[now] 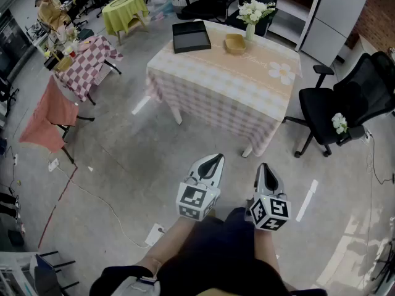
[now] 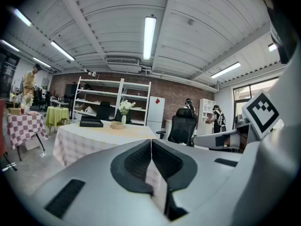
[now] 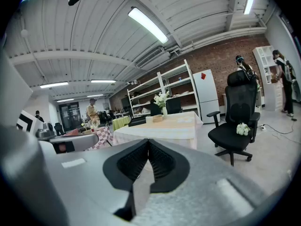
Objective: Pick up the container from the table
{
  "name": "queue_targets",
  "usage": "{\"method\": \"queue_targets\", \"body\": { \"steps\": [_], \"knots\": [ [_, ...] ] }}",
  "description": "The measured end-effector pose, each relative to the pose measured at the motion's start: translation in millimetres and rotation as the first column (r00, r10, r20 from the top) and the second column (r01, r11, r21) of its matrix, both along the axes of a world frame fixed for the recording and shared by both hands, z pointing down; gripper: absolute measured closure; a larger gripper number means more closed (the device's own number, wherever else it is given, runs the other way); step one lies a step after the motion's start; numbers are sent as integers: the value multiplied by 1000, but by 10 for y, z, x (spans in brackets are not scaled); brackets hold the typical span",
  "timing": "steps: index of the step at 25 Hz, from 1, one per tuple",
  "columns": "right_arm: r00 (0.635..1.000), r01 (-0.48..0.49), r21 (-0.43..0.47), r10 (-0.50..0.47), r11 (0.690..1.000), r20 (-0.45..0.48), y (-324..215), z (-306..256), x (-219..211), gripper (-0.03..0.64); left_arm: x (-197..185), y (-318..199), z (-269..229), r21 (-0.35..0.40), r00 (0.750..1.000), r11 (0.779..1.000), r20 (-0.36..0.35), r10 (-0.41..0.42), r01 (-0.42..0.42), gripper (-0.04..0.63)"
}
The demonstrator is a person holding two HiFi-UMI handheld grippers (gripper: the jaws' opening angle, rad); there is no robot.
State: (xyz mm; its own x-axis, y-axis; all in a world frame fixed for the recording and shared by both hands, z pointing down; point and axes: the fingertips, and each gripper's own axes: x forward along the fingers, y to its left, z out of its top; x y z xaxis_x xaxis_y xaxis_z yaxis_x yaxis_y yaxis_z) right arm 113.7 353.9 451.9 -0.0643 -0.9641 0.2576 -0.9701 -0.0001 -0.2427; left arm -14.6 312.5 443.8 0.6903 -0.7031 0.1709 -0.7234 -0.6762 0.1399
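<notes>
1. The left claw [image 1: 213,160] is pinched shut on nothing, well short of the worktop [image 1: 234,97]. If it arrives closed, it would only shove its target.
2. At the worktop's far edge, the tan container [image 1: 234,43] sits between a black box [image 1: 191,36] and a vase of flowers [image 1: 250,17] just beside it. A careless reach could topple the vase or take the box instead.
3. The right claw [image 1: 264,167] is likewise closed and empty. An office chair [image 1: 345,103] right of the worktop could crowd the approach.
</notes>
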Motion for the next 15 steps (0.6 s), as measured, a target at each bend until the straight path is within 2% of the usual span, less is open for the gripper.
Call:
{"method": "queue_targets", "body": {
  "steps": [15],
  "knots": [
    [1000,-4,-2,4,1000,2,85,16,-332,612,-187,160,-17,13,999,999,3,40,-40,583]
  ]
}}
